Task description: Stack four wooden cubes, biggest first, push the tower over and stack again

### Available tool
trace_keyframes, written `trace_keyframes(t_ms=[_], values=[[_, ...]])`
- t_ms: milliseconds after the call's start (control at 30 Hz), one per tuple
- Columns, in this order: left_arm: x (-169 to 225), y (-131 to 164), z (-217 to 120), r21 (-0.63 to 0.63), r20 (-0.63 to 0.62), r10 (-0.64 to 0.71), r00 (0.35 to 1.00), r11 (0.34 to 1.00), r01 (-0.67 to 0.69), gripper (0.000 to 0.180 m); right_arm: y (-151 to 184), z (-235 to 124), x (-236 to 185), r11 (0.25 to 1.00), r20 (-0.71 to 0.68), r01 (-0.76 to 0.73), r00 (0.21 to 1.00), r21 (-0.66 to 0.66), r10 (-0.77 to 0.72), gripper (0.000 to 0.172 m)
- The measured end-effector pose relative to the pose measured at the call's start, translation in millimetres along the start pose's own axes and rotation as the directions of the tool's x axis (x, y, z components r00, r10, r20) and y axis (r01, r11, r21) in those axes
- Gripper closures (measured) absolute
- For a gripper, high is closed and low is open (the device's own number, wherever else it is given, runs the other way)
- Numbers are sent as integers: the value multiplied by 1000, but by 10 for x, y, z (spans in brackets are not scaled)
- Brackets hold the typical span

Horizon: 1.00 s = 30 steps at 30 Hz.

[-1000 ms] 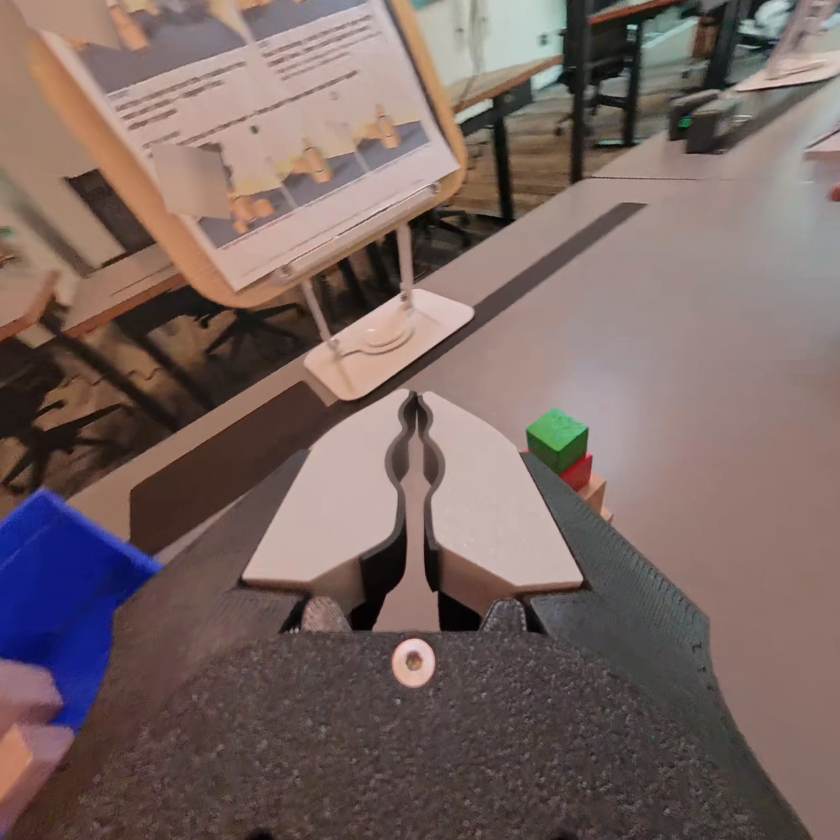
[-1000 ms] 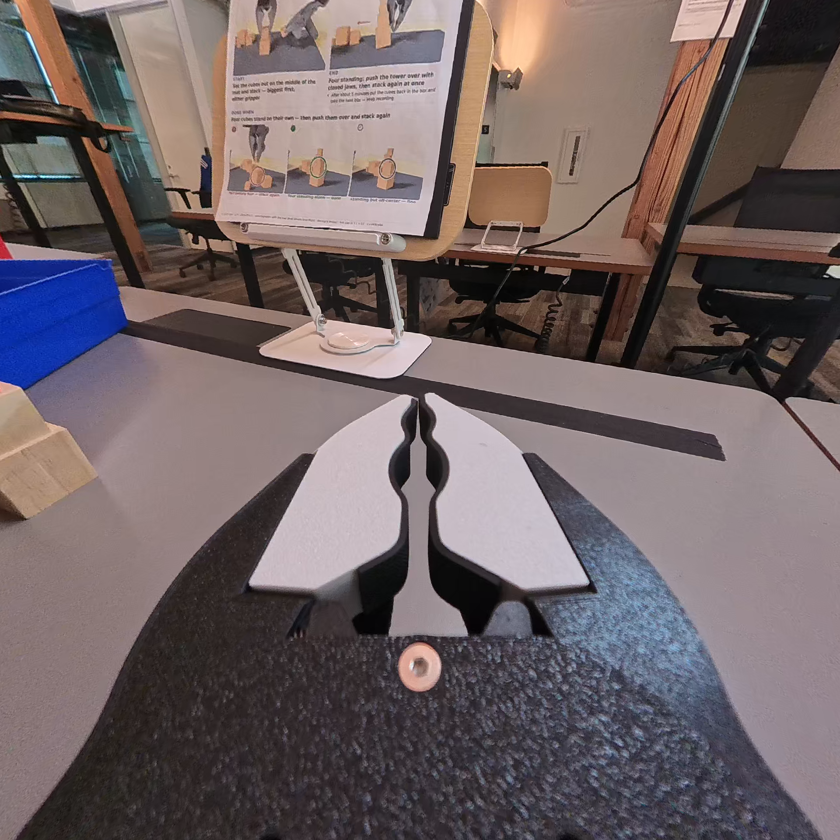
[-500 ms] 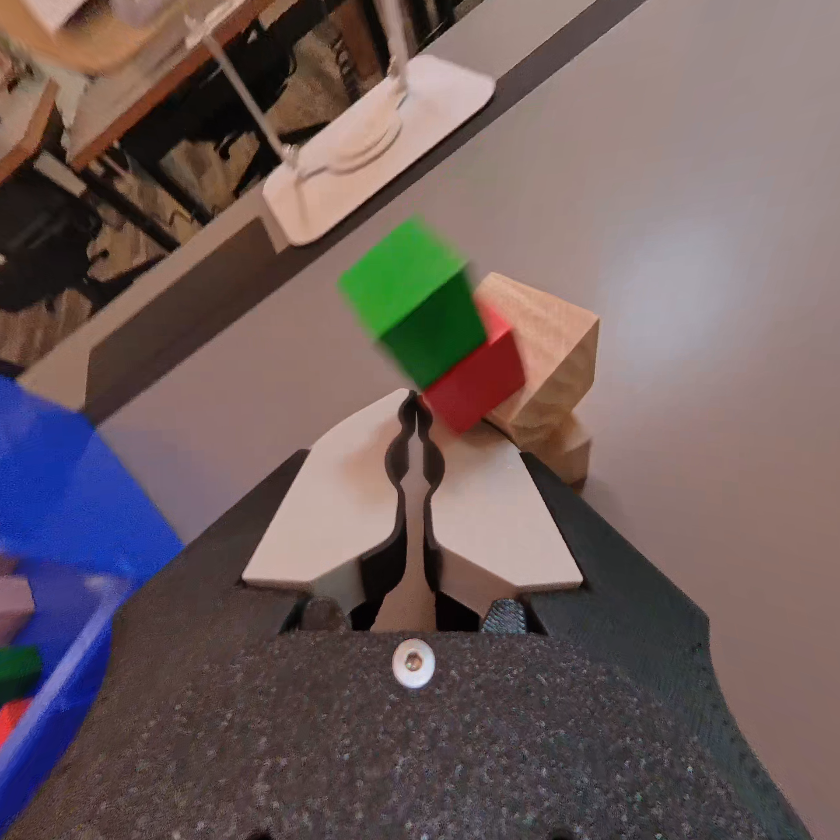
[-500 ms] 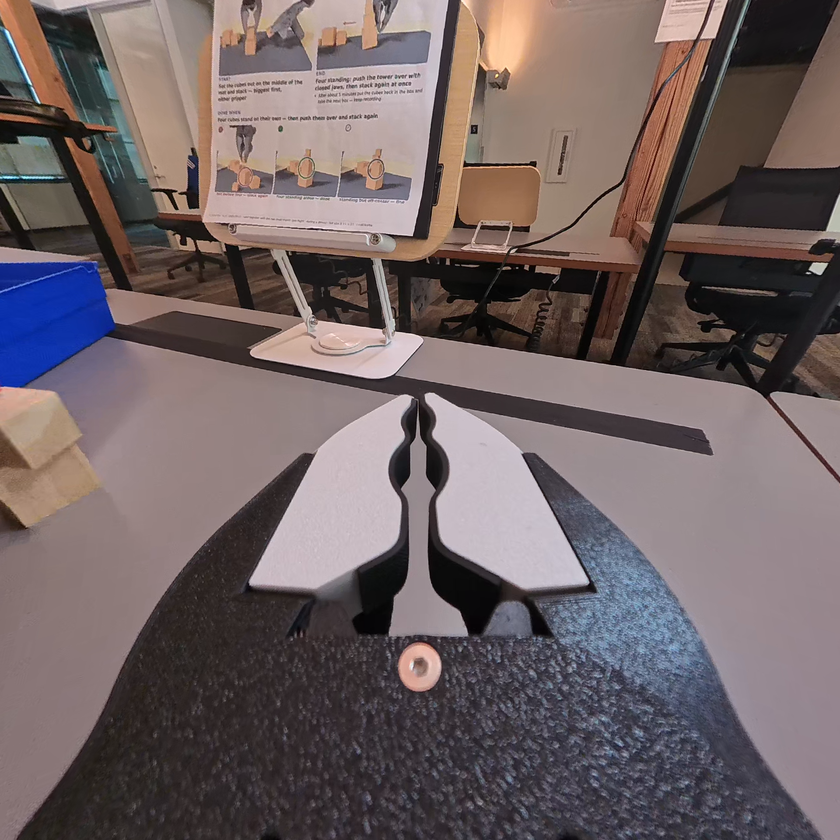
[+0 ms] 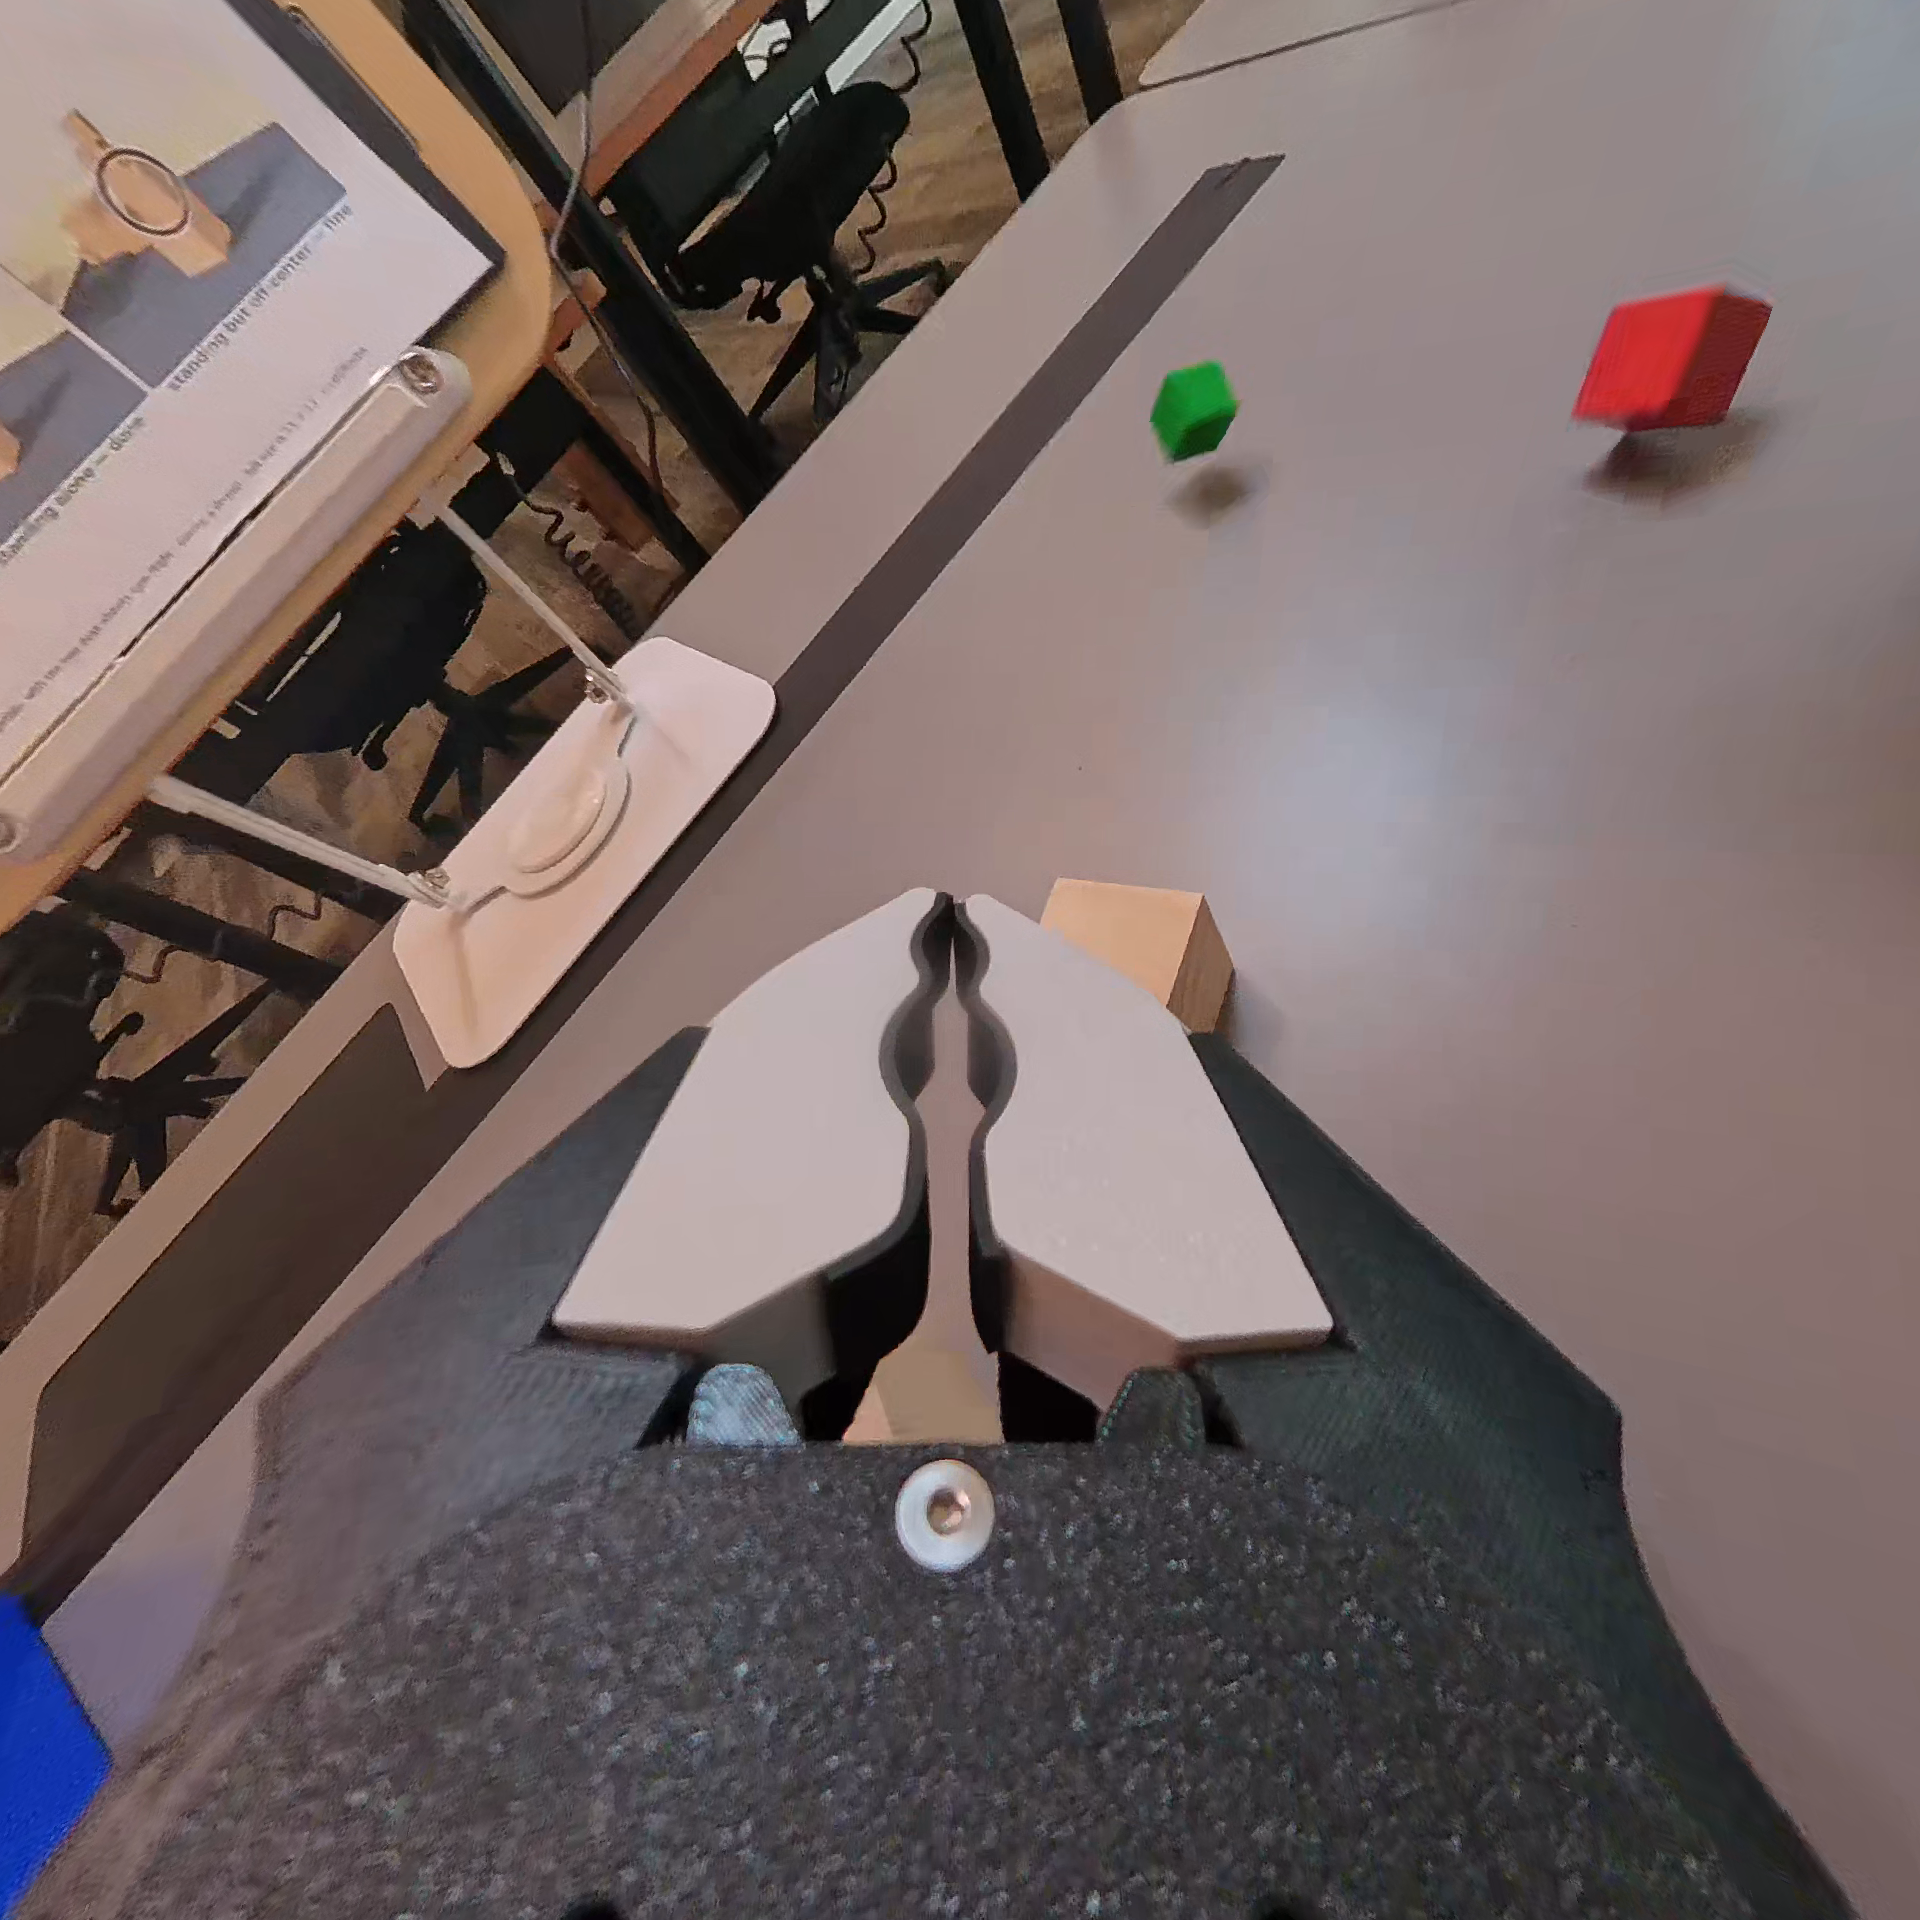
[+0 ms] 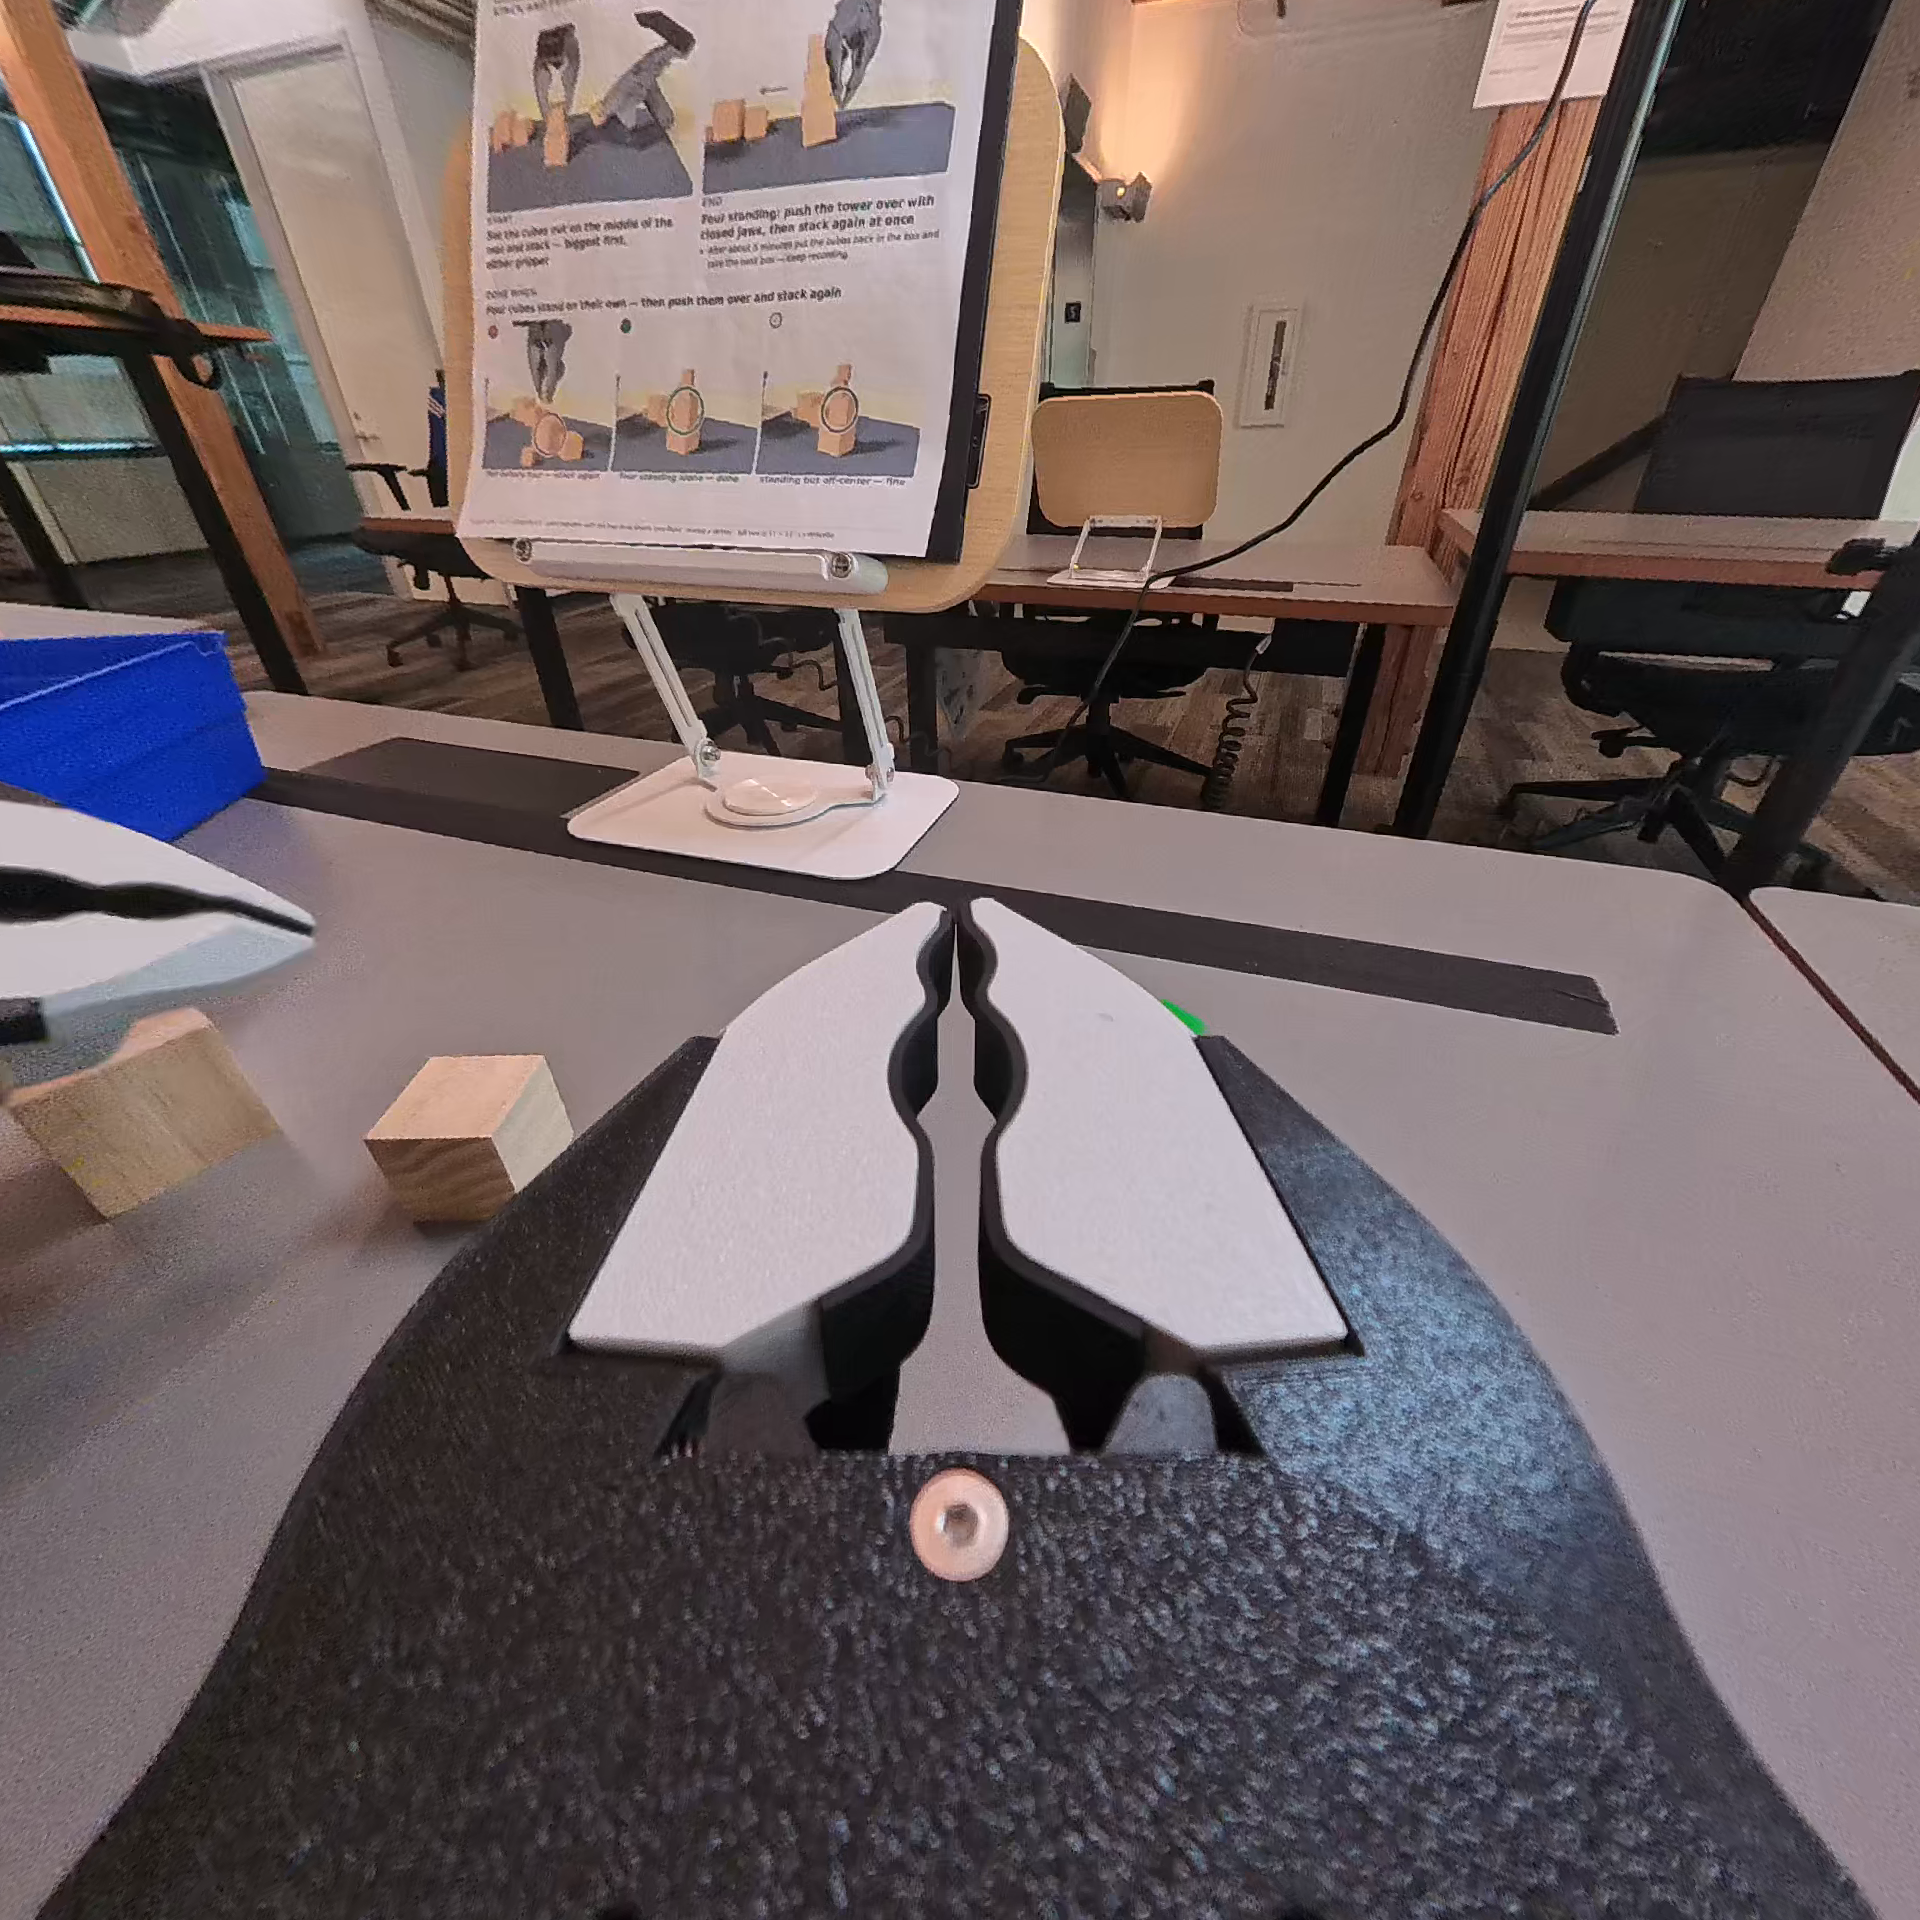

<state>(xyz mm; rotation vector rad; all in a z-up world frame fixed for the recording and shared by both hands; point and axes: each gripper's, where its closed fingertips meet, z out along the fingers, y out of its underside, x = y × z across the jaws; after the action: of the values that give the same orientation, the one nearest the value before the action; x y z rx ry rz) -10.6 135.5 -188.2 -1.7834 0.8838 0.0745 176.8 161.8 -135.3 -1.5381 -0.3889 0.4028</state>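
Observation:
My left gripper (image 5: pixel 951 912) is shut and empty, low over the grey table (image 5: pixel 1455 831). A small wooden cube (image 5: pixel 1143 945) lies just right of its fingertips. A larger wooden cube (image 6: pixel 135 1112) sits under it, and the left gripper also shows in the right wrist view (image 6: pixel 291 923). A green cube (image 5: pixel 1195 410) and a red cube (image 5: pixel 1673 358) are blurred and tilted farther off, each with a shadow beneath. My right gripper (image 6: pixel 961 914) is shut and empty above the table. The small wooden cube (image 6: pixel 468 1132) lies to its left, and a sliver of green (image 6: pixel 1184 1016) peeks past its right finger.
A board with a printed sheet (image 6: pixel 748 270) stands on a white base (image 6: pixel 769 816) at the table's far edge, on a dark strip (image 6: pixel 1351 961). A blue bin (image 6: pixel 114 727) sits at the left. Office chairs and desks stand beyond the table. There is about 20 cm between the tips of the two grippers. The small wooden cube (image 5: pixel 1143 945) sits 6 cm or so from the ends of my left fingers. Look for it in the right wrist view (image 6: pixel 462 1115) too.
My shut left gripper swept into the stack of cubes and knocked it over. The green and red cubes flew off to the right and the two wooden cubes came apart. The right gripper barely moved.

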Motion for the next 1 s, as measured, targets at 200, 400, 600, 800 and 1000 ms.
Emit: trace_keyframes(t_ms=[200, 400, 600, 800, 1000], values=[[-457, 43, -364, 124, 14, -194, 981, 974, 191, 180, 27, 14, -21, 1000, 7, -3, 1000, -8, 3, 171], [-1091, 330, -619, 264, 49, -415, 908, 882, 389, 180, 89, 47, -82, 999, 22, 15, 1000, -31, -14, 171], [-1427, 727, -593, 369, 61, -517, 854, 806, 462, 180, 132, 70, -122, 998, 33, 42, 999, -48, -41, 171], [-1416, 786, -505, 365, 47, -517, 855, 806, 467, 180, 176, 87, -124, 996, 36, 57, 998, -62, -55, 171], [-1389, 795, -508, 364, 43, -518, 854, 805, 469, 180, 203, 101, -157, 996, 55, 63, 997, -68, -59, 170]])
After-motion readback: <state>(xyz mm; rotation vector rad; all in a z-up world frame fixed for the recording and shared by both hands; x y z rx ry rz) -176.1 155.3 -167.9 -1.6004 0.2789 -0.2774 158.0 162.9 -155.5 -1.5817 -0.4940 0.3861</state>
